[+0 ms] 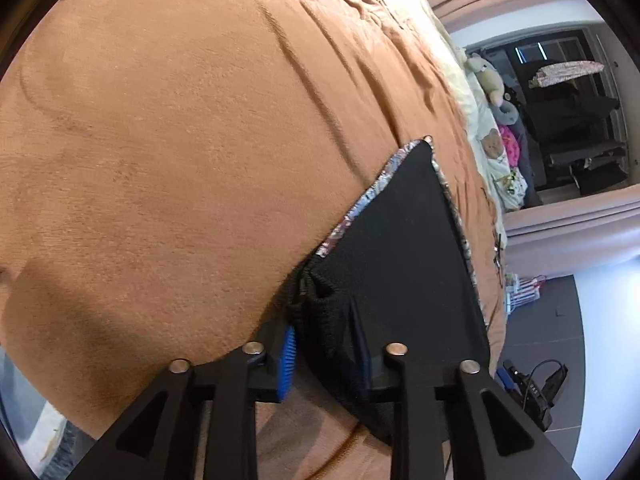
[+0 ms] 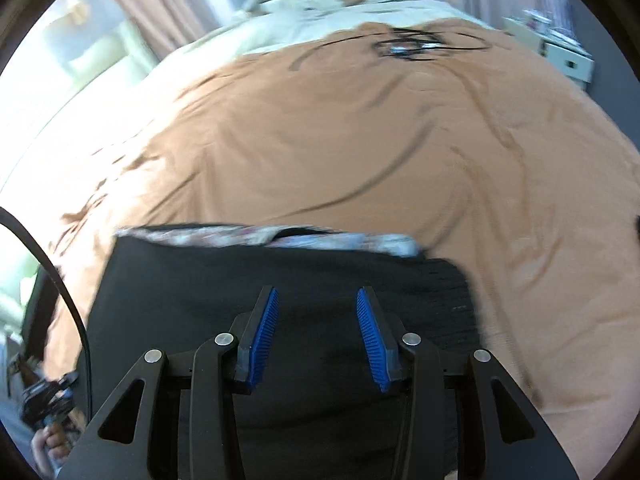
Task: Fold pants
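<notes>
A wide bed fills the room, spread with a rust-orange blanket that rumples into long creases toward the pillows at twelve o'clock in the right wrist view. On the near part of that blanket lie the black pants, already folded into a compact, flattish slab with a strip of pale patterned lining or trim showing along its far edge. In the left wrist view the same slab runs from five o'clock up toward two o'clock. The right claw hangs over the slab, its blue pads apart with only cloth below them and nothing pinched. The left claw is at the pants' ribbed edge, dark fabric bunched between its fingers; one blue pad shows, the other is buried in cloth, so I judge it clamped on the pants, though lightly. The risk, as I see it: a shallow grip there could let the edge slip free on a lift, or catch only the top layer and peel the fold open. Dragging could also rake the soft blanket and skew the stack.
</notes>
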